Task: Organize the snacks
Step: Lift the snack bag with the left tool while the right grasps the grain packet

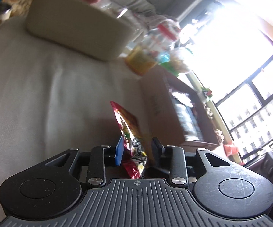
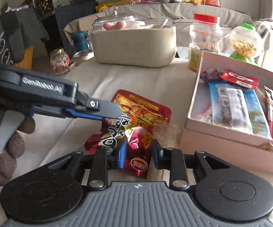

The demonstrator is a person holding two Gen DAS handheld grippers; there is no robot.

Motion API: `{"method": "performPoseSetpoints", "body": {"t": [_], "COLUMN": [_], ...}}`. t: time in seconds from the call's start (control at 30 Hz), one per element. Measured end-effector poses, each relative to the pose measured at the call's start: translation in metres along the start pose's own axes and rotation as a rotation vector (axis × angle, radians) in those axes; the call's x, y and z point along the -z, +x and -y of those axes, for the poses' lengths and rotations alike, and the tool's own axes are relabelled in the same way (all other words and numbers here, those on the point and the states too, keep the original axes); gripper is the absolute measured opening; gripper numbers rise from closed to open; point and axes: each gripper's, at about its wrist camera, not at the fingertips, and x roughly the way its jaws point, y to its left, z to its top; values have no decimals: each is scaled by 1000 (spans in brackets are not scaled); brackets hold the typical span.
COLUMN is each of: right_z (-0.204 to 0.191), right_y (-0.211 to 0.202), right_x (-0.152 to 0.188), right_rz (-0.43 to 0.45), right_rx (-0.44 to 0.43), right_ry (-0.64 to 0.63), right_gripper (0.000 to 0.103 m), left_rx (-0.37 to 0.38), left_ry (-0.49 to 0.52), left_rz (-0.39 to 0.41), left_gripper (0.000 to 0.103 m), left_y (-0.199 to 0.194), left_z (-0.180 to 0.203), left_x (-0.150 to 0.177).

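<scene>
Red snack packet [image 2: 136,117] between both tools' jaws.

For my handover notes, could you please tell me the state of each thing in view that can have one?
Left gripper: jaws open, red packet between them.
Right gripper: jaws shut on pink packet.
Cardboard box: open, snacks inside.
Red-lidded jar: lid on.

Between the left gripper's [image 1: 137,150] parted jaws stands a glossy red foil snack packet [image 1: 131,132], edge-on, beside the blue pad. At eleven o'clock lies a blurred beige rounded container [image 1: 76,28]; at three o'clock, an open cardboard box [image 1: 159,106].
</scene>
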Motion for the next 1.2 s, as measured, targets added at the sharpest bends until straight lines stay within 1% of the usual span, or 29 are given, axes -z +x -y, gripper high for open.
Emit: {"method": "performPoseSetpoints", "body": {"t": [0.07, 0.17, 0.23, 0.27, 0.37, 0.5, 0.57, 0.6, 0.67, 0.73, 0.77, 0.87, 1.0, 1.07, 1.2], "right_z": [4, 12, 18, 22, 33, 41, 42, 42, 43, 44, 46, 46, 43, 39, 31], "right_y": [-6, -17, -23, -26, -30, -33, -34, -34, -35, -35, -35, -38, -41, -44, -48], "right_x": [3, 9, 14, 17, 23, 32, 36, 39, 43, 46, 47, 49, 48, 48, 46], "right_rz": [8, 14, 24, 28, 30, 27, 28, 30, 48, 56, 56, 62, 61, 64, 73], "right_rx": [8, 19, 29, 33, 58, 70, 84, 91, 112, 115, 108, 83, 29, 17, 15], "right_ry": [13, 35, 52, 62, 82, 97, 81, 74, 68, 74, 80, 86, 90, 80, 51], "right_gripper": [28, 28, 28, 28, 28, 29, 31, 33, 47, 52, 52, 53, 53, 56, 61], "left_rx": [26, 100, 118, 103, -24, -185, -244, -256, -253, -236, -223, -163, -98, -84, -94], "left_ry": [11, -1, 11, 25, 80, 135, 164, 171, 160, 135, 118, 80, 25, 21, 72], "left_rz": [13, 6, 6, 5, 2, -1, -2, -3, -10, -11, -7, 9, 5, 3, -7], "left_gripper": [36, 35, 35, 35, 35, 34, 34, 34, 34, 33, 32, 31, 29, 29, 28], "left_y": [-2, 0, 3, 6, 23, 42, 49, 49, 53, 54, 55, 50, 40, 29, 0], "left_z": [8, 18, 26, 31, 47, 56, 57, 56, 50, 42, 38, 26, 13, 9, 12], "left_x": [0, 1, 2, 3, 4, 6, 7, 10, 11, 14, 14, 17, 24, 29, 46]}}
